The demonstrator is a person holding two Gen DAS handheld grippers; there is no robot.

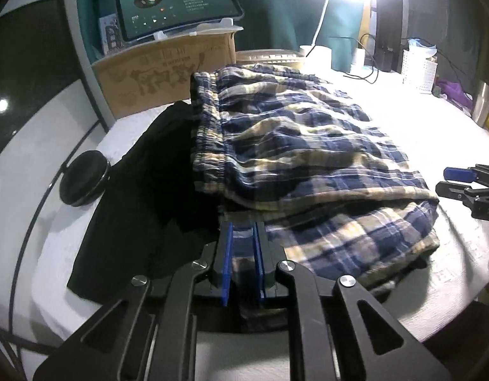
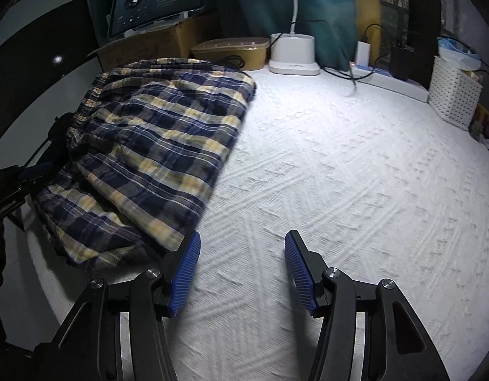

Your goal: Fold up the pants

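**Folded Plaid Pants on White Textured Table**

White textured cloth covers the table [image 2: 339, 165]. At its far edge stand a cardboard box [image 1: 168, 73] printed with characters too distorted to read, a tablet [image 1: 174, 9] showing a media-player screen with illegible small text, a white lamp base [image 2: 293, 54] and a white perforated basket [image 2: 452, 92].

The plaid pants [image 1: 308, 146], navy and cream, lie folded in layers at the left side of the table, elastic waistband toward the left. A black garment [image 1: 149, 190] lies beside and partly under them, with a round black case [image 1: 84, 182] just beside it.

Left hand-held gripper [image 1: 244, 241]: jaws nearly closed, blue pads pressing on the near edge of the plaid fabric, which runs between them.

Right hand-held gripper [image 2: 242, 273]: jaws about half open, nothing between the pads, positioned over bare cloth just beside the right near corner of the pants. Its left finger [image 2: 184, 273] stands close to the fabric; contact cannot be determined.
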